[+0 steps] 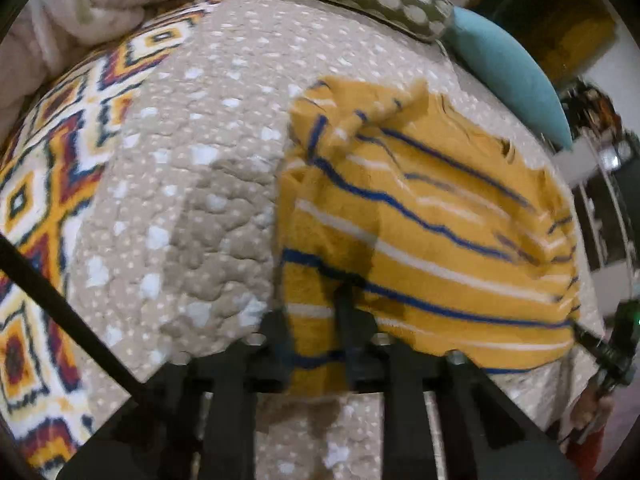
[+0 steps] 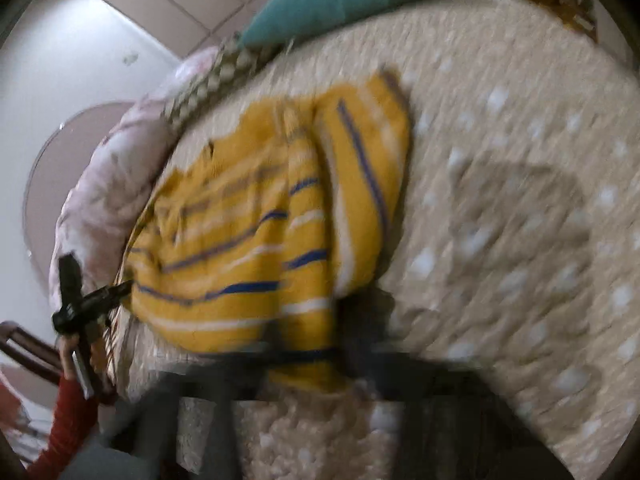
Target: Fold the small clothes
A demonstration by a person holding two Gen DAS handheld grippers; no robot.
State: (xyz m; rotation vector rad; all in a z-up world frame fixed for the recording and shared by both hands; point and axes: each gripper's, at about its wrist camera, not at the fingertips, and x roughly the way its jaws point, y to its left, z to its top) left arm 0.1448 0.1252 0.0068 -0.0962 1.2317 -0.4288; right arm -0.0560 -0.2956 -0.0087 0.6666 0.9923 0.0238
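A: Nearest? 
B: Left gripper [image 1: 316, 344] and right gripper [image 2: 308, 356], each clamped narrow on the striped garment's [image 1: 420, 224] near hem.
A: Beyond? 
B: Garment spread on the dotted bedspread [image 1: 208, 152]; teal pillow [image 1: 508, 72] behind.

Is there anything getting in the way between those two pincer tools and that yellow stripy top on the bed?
Nothing visible. The left gripper and the right gripper are each already shut on an edge of the yellow striped garment, which lies on the dotted beige bedspread.
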